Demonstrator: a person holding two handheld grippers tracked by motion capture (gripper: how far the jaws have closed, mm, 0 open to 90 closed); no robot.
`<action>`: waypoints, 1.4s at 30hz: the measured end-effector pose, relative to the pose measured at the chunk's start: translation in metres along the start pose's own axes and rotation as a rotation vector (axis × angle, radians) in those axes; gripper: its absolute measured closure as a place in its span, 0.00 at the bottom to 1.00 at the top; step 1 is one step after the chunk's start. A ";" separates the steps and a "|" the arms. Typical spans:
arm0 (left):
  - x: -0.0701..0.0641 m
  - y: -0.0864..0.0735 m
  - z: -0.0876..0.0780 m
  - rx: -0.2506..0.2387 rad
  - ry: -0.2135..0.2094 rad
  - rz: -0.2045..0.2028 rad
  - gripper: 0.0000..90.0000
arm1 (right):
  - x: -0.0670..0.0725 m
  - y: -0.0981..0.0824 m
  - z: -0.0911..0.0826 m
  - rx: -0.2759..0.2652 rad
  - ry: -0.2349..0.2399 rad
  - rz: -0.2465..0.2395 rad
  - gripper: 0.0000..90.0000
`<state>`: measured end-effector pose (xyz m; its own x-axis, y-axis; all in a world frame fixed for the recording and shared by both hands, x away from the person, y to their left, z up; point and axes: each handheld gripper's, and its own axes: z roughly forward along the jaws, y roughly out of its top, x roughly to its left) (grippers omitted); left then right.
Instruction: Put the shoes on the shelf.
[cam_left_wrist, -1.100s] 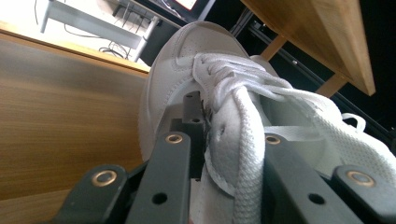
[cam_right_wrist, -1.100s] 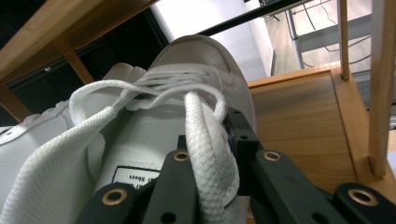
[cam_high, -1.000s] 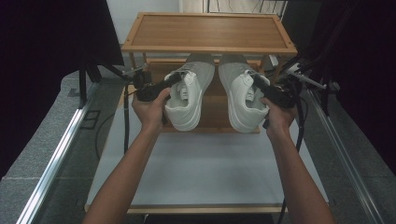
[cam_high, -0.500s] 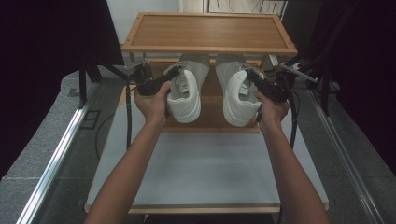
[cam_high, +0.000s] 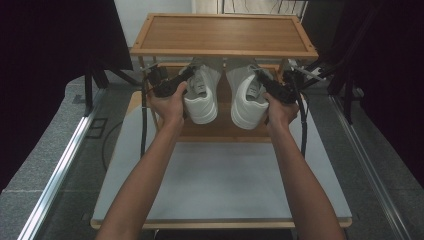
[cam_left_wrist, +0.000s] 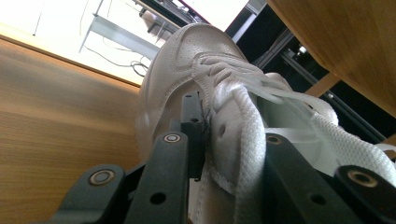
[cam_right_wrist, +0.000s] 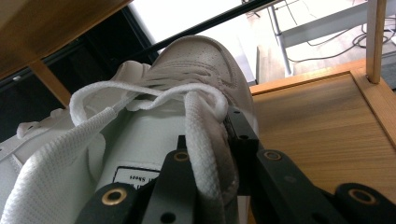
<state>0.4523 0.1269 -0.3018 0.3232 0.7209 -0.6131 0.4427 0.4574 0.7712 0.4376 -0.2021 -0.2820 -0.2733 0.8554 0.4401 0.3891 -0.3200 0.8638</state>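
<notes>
I have the left gripper (cam_high: 186, 80) clamped on the collar of the left white sneaker (cam_high: 201, 95): in the left gripper view one jaw sits outside the upper, the other inside the opening. The right gripper (cam_high: 260, 80) is closed the same way on the collar of the right white sneaker (cam_high: 247, 97). Both shoes sit heel-toward-me on the lower shelf (cam_high: 220, 131) of the wooden rack (cam_high: 222, 35), toes under the top board.

Risks as I judge them:
- The soft collar could fold or slip from the jaws, since each hold is on padded edge only.
- A loose lace (cam_right_wrist: 140, 100) lies by the right jaws and could snag.
- Lifting too high would knock a toe against the top board.
- The shoes stand close together; an uneven push may bump them.
</notes>
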 end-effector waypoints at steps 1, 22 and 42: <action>-0.001 0.000 0.001 -0.003 0.001 -0.012 0.89 | 0.000 0.000 0.002 -0.004 -0.006 0.008 0.92; 0.003 -0.003 0.028 0.049 -0.106 -0.059 0.54 | 0.008 -0.007 0.037 -0.021 0.062 0.040 0.53; -0.013 -0.023 -0.067 0.104 -0.136 0.254 0.92 | 0.015 -0.022 -0.051 -0.028 0.256 -0.216 0.91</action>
<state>0.3820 0.1416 -0.3001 0.5402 0.7259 -0.4257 0.4141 0.2111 0.8854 0.3798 -0.2030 -0.2817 -0.5606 0.7755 0.2903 0.2747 -0.1566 0.9487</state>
